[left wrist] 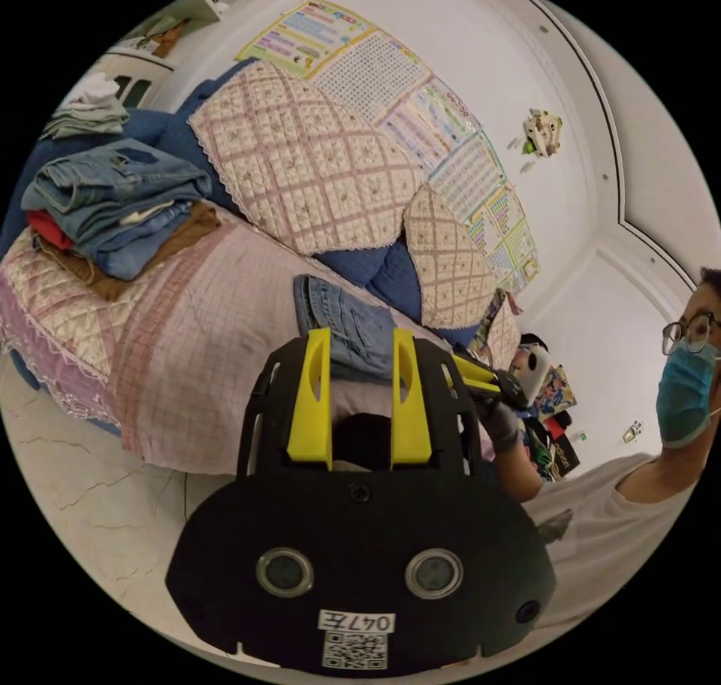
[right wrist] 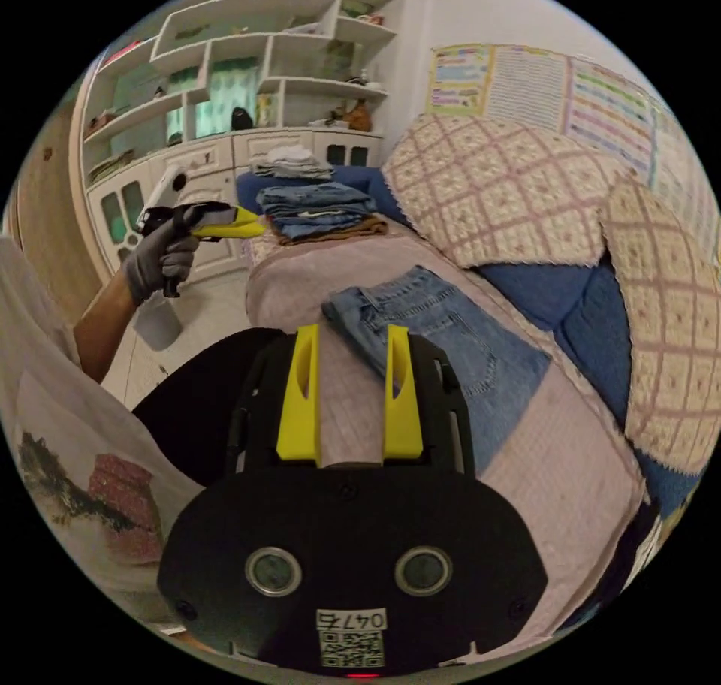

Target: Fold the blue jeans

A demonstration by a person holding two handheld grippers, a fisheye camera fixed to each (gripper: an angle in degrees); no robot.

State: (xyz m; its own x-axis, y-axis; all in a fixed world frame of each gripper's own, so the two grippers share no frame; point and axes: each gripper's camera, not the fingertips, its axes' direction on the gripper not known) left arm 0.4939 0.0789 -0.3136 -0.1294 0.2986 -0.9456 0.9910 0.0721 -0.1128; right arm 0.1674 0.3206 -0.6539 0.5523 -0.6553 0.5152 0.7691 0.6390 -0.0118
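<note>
- Folded blue jeans (right wrist: 443,339) lie flat on the pink-covered sofa seat (right wrist: 571,475), apparently finished
- Left gripper (left wrist: 361,354) and right gripper (right wrist: 351,354) hover released, grasping nothing, probably withdrawn for the far stack of folded clothes (right wrist: 319,212)

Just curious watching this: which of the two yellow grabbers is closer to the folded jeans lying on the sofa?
Right. The right gripper hovers just by the jeans, open, not touching. The left gripper is held off beyond the sofa's end.

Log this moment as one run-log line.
blue jeans: folded on sofa | left gripper: open, empty | right gripper: open, empty | folded stack: far end
</note>
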